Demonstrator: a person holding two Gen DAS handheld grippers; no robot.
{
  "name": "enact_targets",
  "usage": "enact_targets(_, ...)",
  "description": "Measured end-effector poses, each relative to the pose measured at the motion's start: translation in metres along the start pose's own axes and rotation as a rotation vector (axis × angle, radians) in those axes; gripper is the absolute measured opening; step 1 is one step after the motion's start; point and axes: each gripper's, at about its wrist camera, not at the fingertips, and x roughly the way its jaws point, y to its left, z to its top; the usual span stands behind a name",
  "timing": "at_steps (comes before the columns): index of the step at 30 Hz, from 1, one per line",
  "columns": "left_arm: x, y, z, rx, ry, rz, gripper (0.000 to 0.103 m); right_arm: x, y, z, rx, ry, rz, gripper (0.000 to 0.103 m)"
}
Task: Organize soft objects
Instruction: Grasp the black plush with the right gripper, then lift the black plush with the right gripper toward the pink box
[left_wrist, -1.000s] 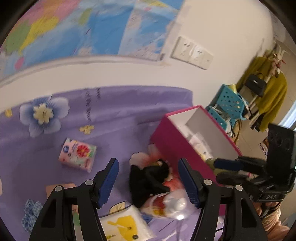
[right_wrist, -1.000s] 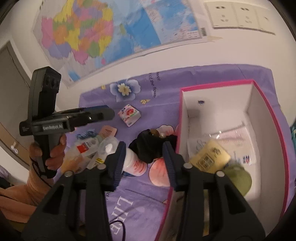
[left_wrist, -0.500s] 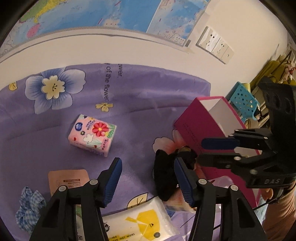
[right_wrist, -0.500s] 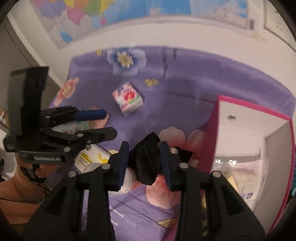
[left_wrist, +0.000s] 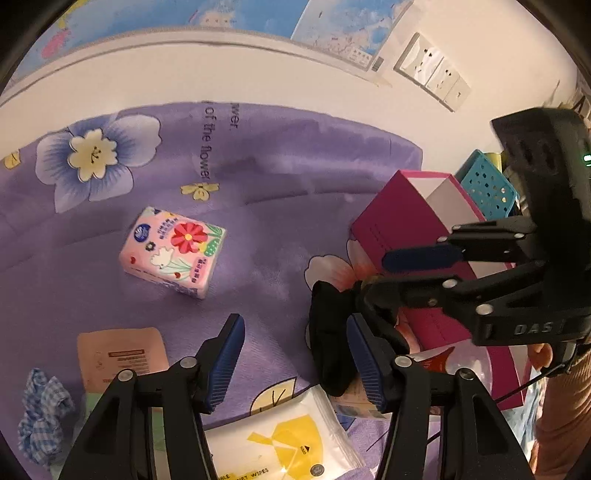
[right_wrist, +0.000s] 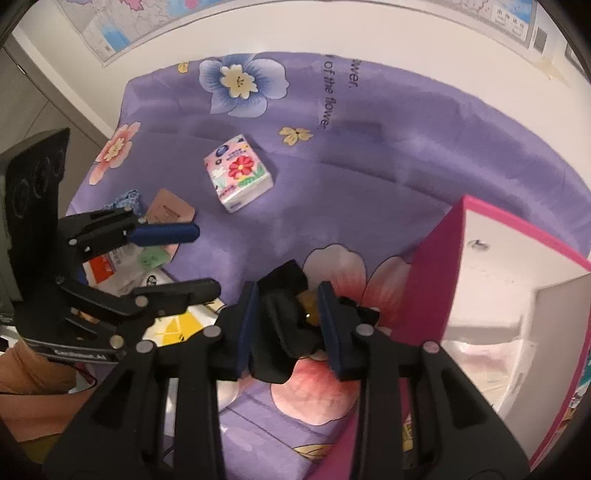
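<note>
A black soft cloth item (right_wrist: 284, 325) with a small yellow part lies on the purple flowered cloth (right_wrist: 369, 177) beside the pink box (right_wrist: 432, 280). My right gripper (right_wrist: 290, 326) is open, its jaws on either side of the black item; it also shows in the left wrist view (left_wrist: 332, 343). My left gripper (left_wrist: 295, 363) is open and empty above bare cloth, left of the black item. A pink flowered tissue pack (left_wrist: 173, 251) lies further back; it also shows in the right wrist view (right_wrist: 238, 171).
A white wipes pack with a yellow label (left_wrist: 280, 443), a peach sachet (left_wrist: 118, 358) and a blue checked scrunchie (left_wrist: 40, 417) lie near the front left. A clear bottle (left_wrist: 469, 369) lies by the box. A wall with a map (left_wrist: 184, 18) stands behind.
My right gripper has come down closer around the black item. My left gripper has shifted left, away from it, over bare cloth. Both views have tilted down toward the table.
</note>
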Motion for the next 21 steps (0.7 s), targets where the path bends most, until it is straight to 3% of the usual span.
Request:
enact_targets(3,0.01,0.001,0.001,-0.003,0.036,-0.028,0.047,-0.007,-0.002,0.002,0.013,-0.029,0.015,0.036)
enact_targets(8,0.037,0.003,0.005,-0.025,0.119,-0.116,0.047,-0.012,-0.003,0.002,0.02,-0.045,0.022,0.036)
enact_targets(13,0.055,0.004,0.006,-0.045,0.136,-0.093,0.045,-0.008,-0.005,0.003,0.022,-0.038,0.019,0.036)
enact_targets(17,0.056,0.003,0.007,-0.044,0.126,-0.059,0.013,-0.006,-0.005,0.003,0.014,-0.032,0.014,0.036)
enact_targets(21,0.049,0.009,0.01,-0.074,0.083,-0.024,0.005,-0.004,-0.003,0.003,-0.005,-0.02,0.005,0.036)
